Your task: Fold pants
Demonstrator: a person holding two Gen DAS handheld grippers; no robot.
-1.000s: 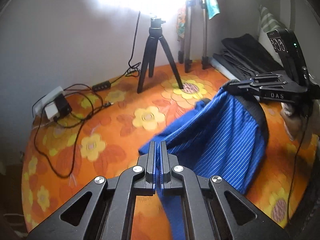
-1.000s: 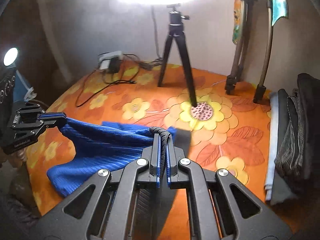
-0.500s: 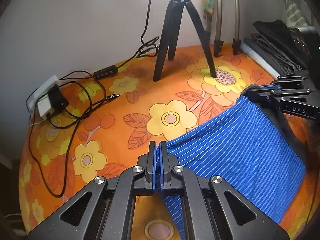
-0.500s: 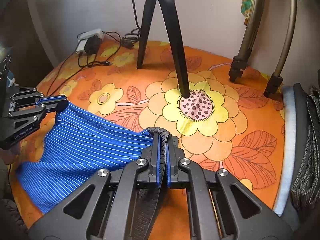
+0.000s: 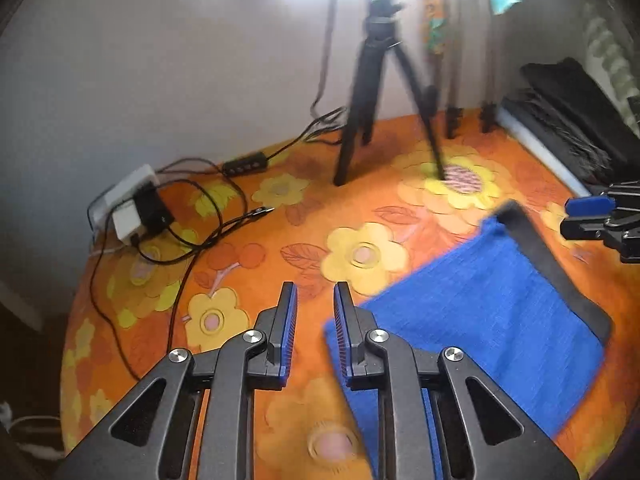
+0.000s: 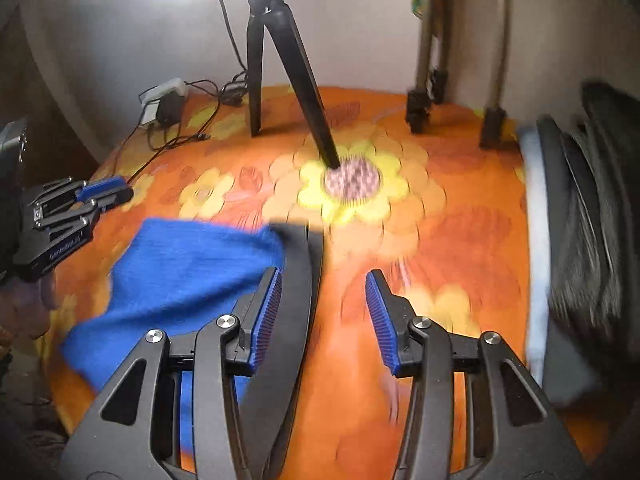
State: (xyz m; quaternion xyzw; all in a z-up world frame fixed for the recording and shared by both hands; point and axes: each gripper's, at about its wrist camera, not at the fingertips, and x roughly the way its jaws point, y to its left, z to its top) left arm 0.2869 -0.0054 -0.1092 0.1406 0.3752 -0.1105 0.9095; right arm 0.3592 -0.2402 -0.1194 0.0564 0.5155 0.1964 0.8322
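Observation:
The blue striped pants (image 5: 480,312) with a black waistband (image 5: 552,264) lie flat on the orange flowered cloth; they also show in the right wrist view (image 6: 180,280). My left gripper (image 5: 314,300) is open and empty, just left of the pants' near corner. My right gripper (image 6: 324,292) is open and empty, its left finger beside the waistband (image 6: 300,264). Each gripper shows in the other's view: the right one at the right edge (image 5: 592,216), the left one at the left edge (image 6: 80,204).
A black tripod (image 5: 380,100) stands at the back, with two more stand legs (image 6: 456,60) to its right. A power strip with cables (image 5: 136,208) lies at the back left. Folded dark clothes (image 6: 580,220) are stacked on the right.
Both grippers have opened and let go of the pants, which now lie flat on the cloth. Both grippers have pulled back a little; the views are motion-blurred.

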